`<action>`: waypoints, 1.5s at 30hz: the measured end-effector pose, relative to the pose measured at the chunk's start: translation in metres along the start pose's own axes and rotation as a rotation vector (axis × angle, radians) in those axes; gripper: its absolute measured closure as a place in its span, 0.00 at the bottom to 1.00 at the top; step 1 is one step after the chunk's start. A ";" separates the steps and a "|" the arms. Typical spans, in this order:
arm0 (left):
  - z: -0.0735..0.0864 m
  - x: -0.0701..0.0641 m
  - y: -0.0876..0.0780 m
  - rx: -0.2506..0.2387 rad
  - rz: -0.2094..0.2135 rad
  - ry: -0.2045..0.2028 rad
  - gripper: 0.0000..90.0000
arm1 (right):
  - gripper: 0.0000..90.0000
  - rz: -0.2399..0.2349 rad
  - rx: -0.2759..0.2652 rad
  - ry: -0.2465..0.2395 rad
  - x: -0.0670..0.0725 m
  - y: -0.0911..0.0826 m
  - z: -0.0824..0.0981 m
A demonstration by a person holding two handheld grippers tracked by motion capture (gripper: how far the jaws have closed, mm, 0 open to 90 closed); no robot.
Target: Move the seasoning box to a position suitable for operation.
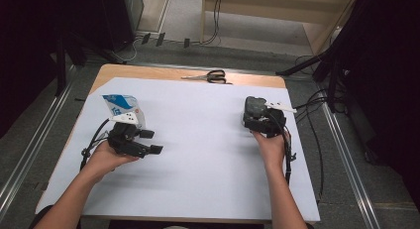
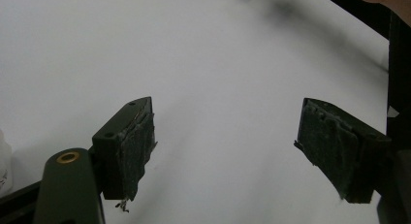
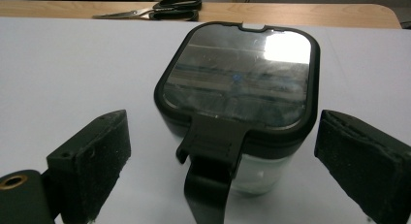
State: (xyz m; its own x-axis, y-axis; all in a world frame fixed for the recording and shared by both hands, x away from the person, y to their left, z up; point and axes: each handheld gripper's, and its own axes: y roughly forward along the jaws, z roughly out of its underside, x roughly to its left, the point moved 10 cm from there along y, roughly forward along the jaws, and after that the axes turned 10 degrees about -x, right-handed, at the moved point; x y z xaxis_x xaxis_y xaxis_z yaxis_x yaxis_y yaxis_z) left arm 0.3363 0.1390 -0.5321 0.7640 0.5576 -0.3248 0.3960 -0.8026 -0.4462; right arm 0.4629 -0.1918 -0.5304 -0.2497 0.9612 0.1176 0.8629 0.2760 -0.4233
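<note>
The container, a clear box with a dark latched lid, stood on the white sheet between the fingers of the right gripper, just ahead of them and touching neither. Those fingers stood wide open, one each side of the lid. The latch tab hung towards the camera; a careless closing could catch it or tip the box, in my judgement. The smooth walls could also slip under a shallow grip.

The left gripper had its fingers open over bare sheet, nothing between them. A blue-and-white pouch stood just behind it and could be knocked over by a backward move.

The scissors lay well beyond the right fingers on the bare wood of the table.

The container's contents could not be made out through the glare on the lid. The printing on the pouch was too small to read.
</note>
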 end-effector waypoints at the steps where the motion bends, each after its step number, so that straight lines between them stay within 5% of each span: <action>1: 0.001 0.000 0.000 0.004 -0.001 0.003 0.25 | 0.07 0.002 0.001 0.003 -0.001 0.002 -0.001; 5: 0.003 -0.001 0.001 0.015 0.002 0.006 0.25 | 0.07 0.017 0.010 -0.017 -0.002 0.013 -0.003; 21: 0.014 0.000 -0.002 0.042 -0.028 -0.024 0.27 | 0.06 0.076 0.029 0.026 -0.010 0.048 0.008; 31: 0.017 -0.001 -0.006 0.036 -0.030 -0.029 0.27 | 0.09 0.097 0.015 0.020 -0.010 0.048 0.008; 36: 0.016 0.000 -0.006 0.029 -0.034 -0.037 0.28 | 0.14 0.114 0.005 -0.025 -0.011 0.045 0.005; 45: 0.015 0.000 -0.005 0.029 -0.025 -0.039 0.28 | 0.18 0.076 -0.003 -0.026 -0.012 0.039 0.001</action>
State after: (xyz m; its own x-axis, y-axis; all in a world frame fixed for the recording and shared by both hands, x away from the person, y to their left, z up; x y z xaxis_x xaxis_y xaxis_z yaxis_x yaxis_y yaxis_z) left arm 0.3268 0.1462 -0.5424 0.7332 0.5859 -0.3453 0.3993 -0.7819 -0.4788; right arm 0.4991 -0.1928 -0.5496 -0.1945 0.9790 0.0616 0.8811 0.2019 -0.4277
